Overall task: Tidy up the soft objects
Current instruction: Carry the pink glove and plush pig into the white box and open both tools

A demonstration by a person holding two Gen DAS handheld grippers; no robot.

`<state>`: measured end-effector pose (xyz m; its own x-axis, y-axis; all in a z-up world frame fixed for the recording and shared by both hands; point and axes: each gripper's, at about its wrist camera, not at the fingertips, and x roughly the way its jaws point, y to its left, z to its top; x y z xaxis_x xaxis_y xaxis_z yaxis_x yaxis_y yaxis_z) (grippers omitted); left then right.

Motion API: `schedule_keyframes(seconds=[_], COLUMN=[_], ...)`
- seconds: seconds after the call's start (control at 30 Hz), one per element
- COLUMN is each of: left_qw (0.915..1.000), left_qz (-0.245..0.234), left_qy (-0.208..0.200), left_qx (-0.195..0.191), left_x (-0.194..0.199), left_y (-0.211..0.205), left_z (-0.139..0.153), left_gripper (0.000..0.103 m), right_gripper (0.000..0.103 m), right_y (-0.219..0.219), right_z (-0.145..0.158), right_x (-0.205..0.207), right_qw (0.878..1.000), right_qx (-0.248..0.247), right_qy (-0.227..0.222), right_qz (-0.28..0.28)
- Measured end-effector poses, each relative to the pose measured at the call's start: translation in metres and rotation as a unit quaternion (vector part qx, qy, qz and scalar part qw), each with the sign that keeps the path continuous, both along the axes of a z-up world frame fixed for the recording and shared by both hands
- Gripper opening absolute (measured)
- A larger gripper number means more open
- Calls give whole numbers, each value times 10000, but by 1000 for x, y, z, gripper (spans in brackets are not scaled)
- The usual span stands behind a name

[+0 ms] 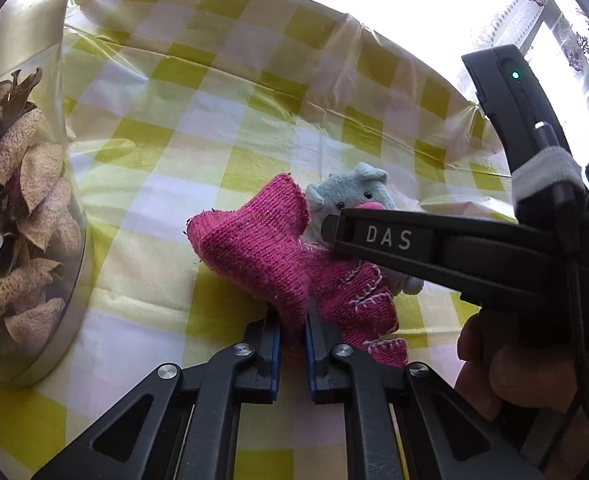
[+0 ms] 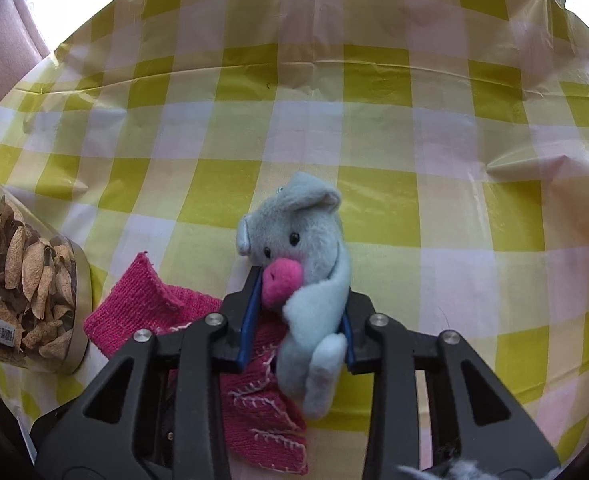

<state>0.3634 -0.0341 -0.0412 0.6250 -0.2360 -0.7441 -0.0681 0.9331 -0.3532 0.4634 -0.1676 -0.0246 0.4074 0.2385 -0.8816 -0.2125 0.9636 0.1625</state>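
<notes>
A pink knitted cloth (image 1: 254, 252) with white stitching lies bunched on the yellow checked tablecloth (image 1: 174, 128). My left gripper (image 1: 293, 320) is shut on a raised fold of it. Just behind the cloth sits a small grey plush animal (image 1: 350, 196) with a pink snout. In the right wrist view the same plush (image 2: 306, 264) stands between the blue pads of my right gripper (image 2: 300, 300), which press on its body and snout, so that gripper is shut on it. The pink cloth (image 2: 150, 304) lies under and left of the plush. The right gripper (image 1: 330, 228) reaches in from the right in the left wrist view.
A clear round jar (image 1: 26, 216) of dried brown peels stands at the left; the right wrist view shows the jar (image 2: 34, 292) too. A hand (image 1: 506, 372) holds the right gripper's handle. The tablecloth (image 2: 374, 120) stretches away behind the toys, with bright windows beyond.
</notes>
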Motion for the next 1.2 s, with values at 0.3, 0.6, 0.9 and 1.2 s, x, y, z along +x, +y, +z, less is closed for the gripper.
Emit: schedule_keyframes(seconds=[0.3, 0.6, 0.9, 1.2], left_qw=[9998, 9999, 9999, 9987], left_qz=[110, 24, -41, -344], left_qy=[148, 154, 1, -249], left_qx=[-93, -36, -99, -297], left_x=[-49, -107, -165, -218], left_y=[19, 19, 16, 0], left_z=[6, 17, 33, 53], left_gripper=[9, 9, 9, 9], right_gripper=[35, 34, 34, 34], right_y=[-13, 4, 3, -35], right_z=[6, 19, 46, 73], right_x=[-76, -151, -225, -298], right_qw=[9994, 9971, 9940, 9918], right_qx=[-92, -484, -566, -620], right_qy=[-286, -588, -926, -1110], right_qz=[-163, 43, 104, -92])
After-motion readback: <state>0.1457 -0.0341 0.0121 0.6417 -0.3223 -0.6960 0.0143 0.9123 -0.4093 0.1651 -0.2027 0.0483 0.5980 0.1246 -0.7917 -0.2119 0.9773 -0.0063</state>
